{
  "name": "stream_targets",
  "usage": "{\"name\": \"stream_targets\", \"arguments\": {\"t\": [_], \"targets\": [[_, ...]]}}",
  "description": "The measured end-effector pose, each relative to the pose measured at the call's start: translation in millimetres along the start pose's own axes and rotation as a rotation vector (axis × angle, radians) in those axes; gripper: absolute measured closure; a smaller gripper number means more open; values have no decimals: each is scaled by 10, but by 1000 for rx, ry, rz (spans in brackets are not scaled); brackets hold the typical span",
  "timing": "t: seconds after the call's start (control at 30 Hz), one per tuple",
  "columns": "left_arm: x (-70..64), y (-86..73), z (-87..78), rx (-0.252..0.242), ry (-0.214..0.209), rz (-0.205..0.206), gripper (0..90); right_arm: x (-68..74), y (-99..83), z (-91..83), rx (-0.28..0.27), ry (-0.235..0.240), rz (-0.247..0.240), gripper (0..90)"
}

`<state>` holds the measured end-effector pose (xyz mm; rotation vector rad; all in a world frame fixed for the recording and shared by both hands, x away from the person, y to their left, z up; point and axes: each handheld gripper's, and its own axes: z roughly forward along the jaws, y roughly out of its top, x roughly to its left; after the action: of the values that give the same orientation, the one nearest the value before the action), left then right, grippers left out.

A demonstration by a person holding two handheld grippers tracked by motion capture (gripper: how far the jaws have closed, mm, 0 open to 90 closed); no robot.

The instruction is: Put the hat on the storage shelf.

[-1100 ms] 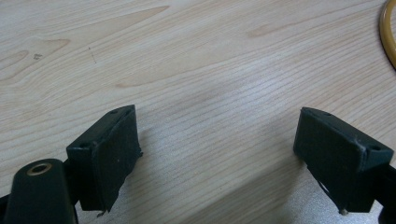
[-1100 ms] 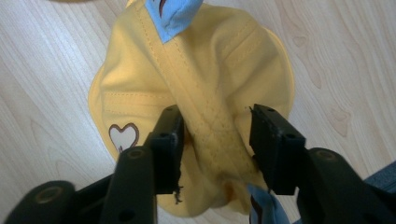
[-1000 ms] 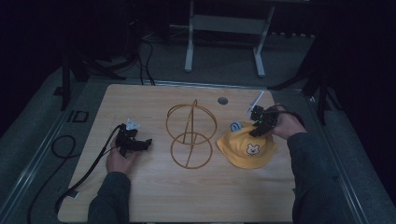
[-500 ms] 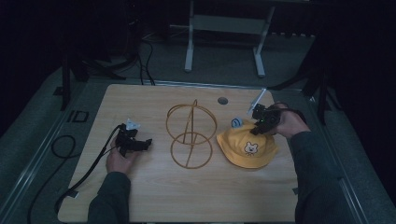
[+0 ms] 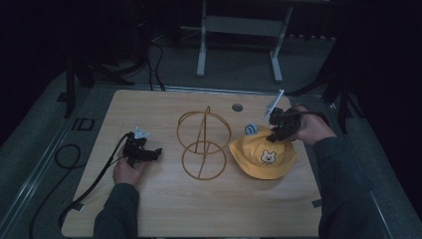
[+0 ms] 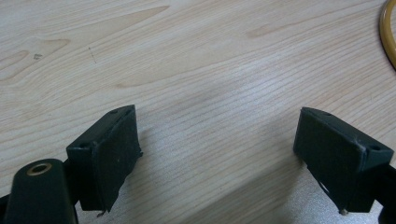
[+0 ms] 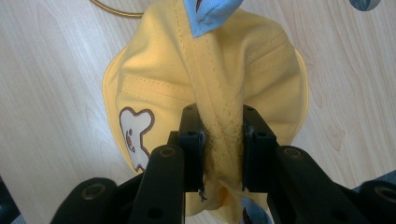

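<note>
Hat (image 5: 263, 155) crown now pinched and bunched between the closed jaws of the right gripper (image 5: 276, 132), beside the wire stand (image 5: 203, 144); brim has shifted on the table (image 5: 149, 104), so lift looks underway. Left gripper (image 6: 217, 161) gapes wide, empty.

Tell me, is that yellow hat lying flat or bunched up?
Bunched up: the right gripper pinches a fold of the yellow hat between its jaws, while the brim spreads on the table.
</note>
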<state>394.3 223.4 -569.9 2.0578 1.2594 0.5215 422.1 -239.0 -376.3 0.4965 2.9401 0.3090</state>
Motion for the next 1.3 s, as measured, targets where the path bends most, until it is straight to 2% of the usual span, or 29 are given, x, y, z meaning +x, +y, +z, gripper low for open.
{"name": "stream_targets", "arguments": {"t": [0.47, 0.93, 1.3], "targets": [[-1, 0, 0, 0, -1, -1, 141, 71, 25, -257, -15, -10, -22, 738], [-1, 0, 0, 0, -1, -1, 141, 108, 71, -430, -32, -21, -50, 738], [-1, 0, 0, 0, 0, 0, 141, 118, 62, -563, -58, -20, -47, 739]]}}
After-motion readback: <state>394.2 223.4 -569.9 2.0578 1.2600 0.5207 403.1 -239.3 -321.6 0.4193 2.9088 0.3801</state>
